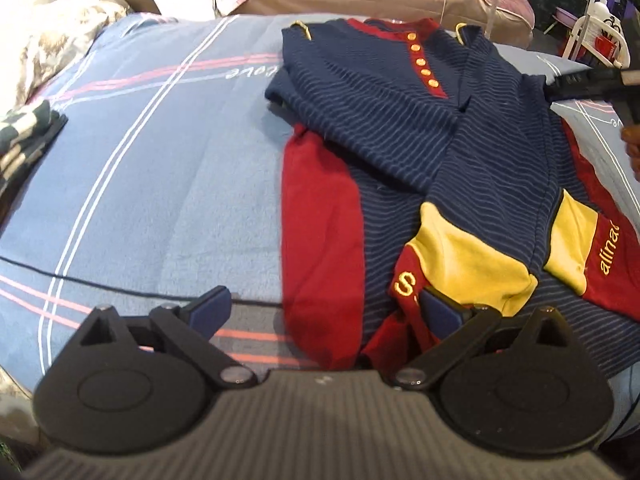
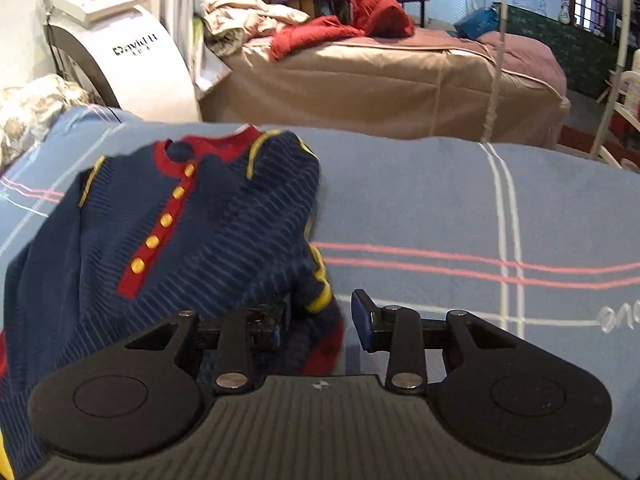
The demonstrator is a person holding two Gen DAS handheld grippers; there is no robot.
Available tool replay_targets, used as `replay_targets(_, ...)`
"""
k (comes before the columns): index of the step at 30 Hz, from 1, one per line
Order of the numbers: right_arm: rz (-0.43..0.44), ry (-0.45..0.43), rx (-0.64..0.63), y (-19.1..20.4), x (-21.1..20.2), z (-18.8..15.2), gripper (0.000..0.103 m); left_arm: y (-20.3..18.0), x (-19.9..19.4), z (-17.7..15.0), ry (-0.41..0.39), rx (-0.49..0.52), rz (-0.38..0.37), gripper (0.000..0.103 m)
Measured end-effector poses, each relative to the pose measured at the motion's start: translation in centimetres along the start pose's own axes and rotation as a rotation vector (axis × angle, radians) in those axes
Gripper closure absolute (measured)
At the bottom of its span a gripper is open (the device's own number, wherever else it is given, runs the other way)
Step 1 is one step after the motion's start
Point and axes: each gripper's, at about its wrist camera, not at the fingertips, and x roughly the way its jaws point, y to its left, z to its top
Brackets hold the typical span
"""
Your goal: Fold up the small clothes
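Note:
A small navy striped garment (image 1: 400,128) with red panels, yellow cuffs and a red placket of yellow buttons lies on the blue bed sheet (image 1: 160,184), one sleeve folded down across its body. My left gripper (image 1: 324,308) is open at the garment's lower hem; its right finger (image 1: 440,314) touches the red and yellow cuff (image 1: 460,264). In the right wrist view the garment (image 2: 160,240) lies to the left. My right gripper (image 2: 320,324) is open, with a navy sleeve end (image 2: 316,320) between its fingers. It also shows in the left wrist view (image 1: 588,80).
A folded checked cloth (image 1: 24,140) lies at the sheet's left edge. Behind stands a second bed (image 2: 380,80) with red clothes (image 2: 344,28), a white machine (image 2: 120,48) and a white rack (image 1: 596,36). A black cable (image 1: 100,284) crosses the sheet.

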Motion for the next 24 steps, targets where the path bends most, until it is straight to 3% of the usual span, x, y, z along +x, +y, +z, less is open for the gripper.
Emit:
replay_targets(2, -0.024, 0.015, 0.016, 0.0, 0.4, 0.3, 0.071, 0.0, 0.2, 0.0, 0.007, 0.006, 0.001, 0.001)
replay_targets(3, -0.033, 0.008, 0.048, -0.5, 0.4, 0.5, 0.077, 0.0, 0.3, 0.1, 0.01, 0.009, 0.001, 0.001)
replay_targets(6, -0.105, -0.069, 0.241, -3.6, -0.9, 0.9, 0.083, -0.2, 0.2, 0.1, 0.002, 0.019, -0.004, 0.001)
replay_targets(9, -0.16, -0.043, 0.356, -6.1, -1.0, 0.1, 0.083, -0.3, 0.8, 0.1, 0.012, 0.022, -0.006, 0.0)
replay_targets(11, -0.097, 0.001, 0.382, -6.6, -0.3, -0.8, 0.08, -0.4, 1.6, -0.1, 0.033, 0.029, 0.0, 0.0)
replay_targets(12, -0.064, -0.011, 0.394, -6.8, -0.4, -1.1, 0.076, -0.4, 2.0, -0.1, 0.042, 0.03, 0.002, 0.0)
replay_targets(13, -0.052, -0.021, 0.403, -6.9, -0.6, -1.2, 0.062, -0.5, 2.1, -0.2, 0.049, 0.034, 0.003, 0.0)
replay_targets(14, -0.045, -0.021, 0.416, -7.1, -1.0, -1.3, 0.055, -0.5, 2.1, -0.2, 0.049, 0.04, 0.006, 0.0)
replay_targets(16, -0.046, -0.019, 0.449, -7.2, -2.2, -1.5, 0.02, -0.3, 1.7, -0.2, 0.037, 0.051, 0.016, 0.0)
replay_targets(18, -0.074, -0.026, 0.447, -7.0, -4.2, -1.9, 0.001, 0.2, 1.1, -0.3, 0.02, 0.048, 0.024, 0.0)
replay_targets(21, -0.088, -0.031, 0.396, -6.0, -7.2, -3.3, 0.0, 1.5, 0.0, -0.2, -0.002, 0.008, 0.034, 0.0)
replay_targets(24, 0.095, -0.018, 0.326, -3.7, -10.4, -4.8, 0.001, 3.0, -0.9, -0.3, -0.024, -0.021, 0.036, 0.002)
